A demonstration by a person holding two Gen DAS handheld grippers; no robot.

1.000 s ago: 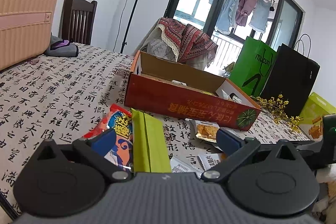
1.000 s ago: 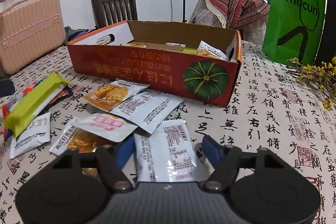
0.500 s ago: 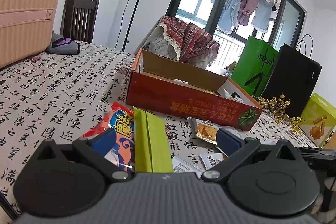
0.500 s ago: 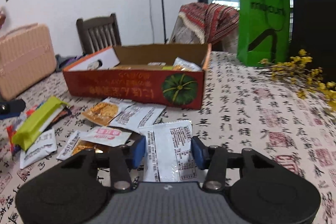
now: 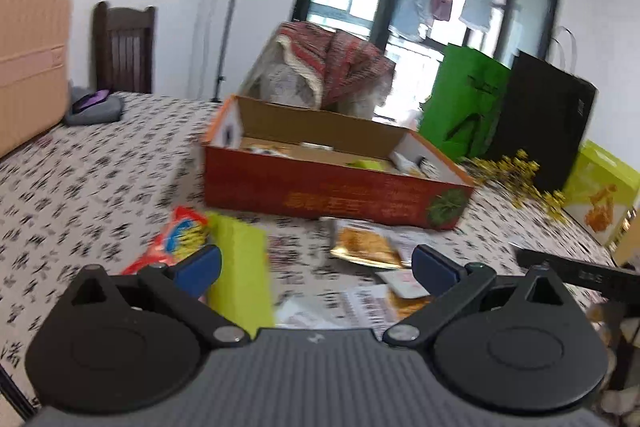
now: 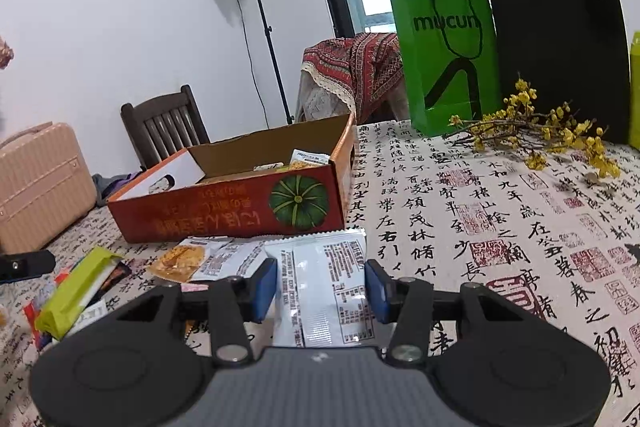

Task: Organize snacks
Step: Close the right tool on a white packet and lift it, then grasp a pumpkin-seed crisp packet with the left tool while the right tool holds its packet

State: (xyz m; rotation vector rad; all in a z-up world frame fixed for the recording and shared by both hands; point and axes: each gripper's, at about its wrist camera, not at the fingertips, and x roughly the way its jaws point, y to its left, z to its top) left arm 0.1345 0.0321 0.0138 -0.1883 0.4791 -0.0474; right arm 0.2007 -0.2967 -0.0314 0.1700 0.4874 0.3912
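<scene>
So, quick rundown of what's going on here:

Right claw (image 6: 320,285): clamped on a white foil snack packet with black printed text (image 6: 324,291), blue pads pressing both its side edges, packet sitting low centre of the right wrist frame and looking lifted off the cloth.

Left claw (image 5: 316,265): spread wide, nothing between the blue pads; this view is pretty blurry.

Box: red cardboard box with a green pumpkin picture (image 6: 240,207), flaps open, mid-left of the right wrist frame, a few packets already inside it. In the left wrist view it's dead centre (image 5: 332,187).

Loose snacks: lime-green long wrapper (image 5: 240,283) just inside the left pad, lower left of centre, touching a red and blue snack bag (image 5: 176,243) beside it. A gold and orange cracker packet (image 5: 364,247) lies just in front of the box. More white packets lie flat near it, can't read them.

Tabletop: cloth printed with black calligraphy and red seals (image 6: 480,227).

Background: green paper bag with "mucun" lettering (image 6: 448,59) and a black paper bag (image 6: 560,39) at upper right, a sprig of yellow flowers (image 6: 540,131) lying in front of them.
</scene>
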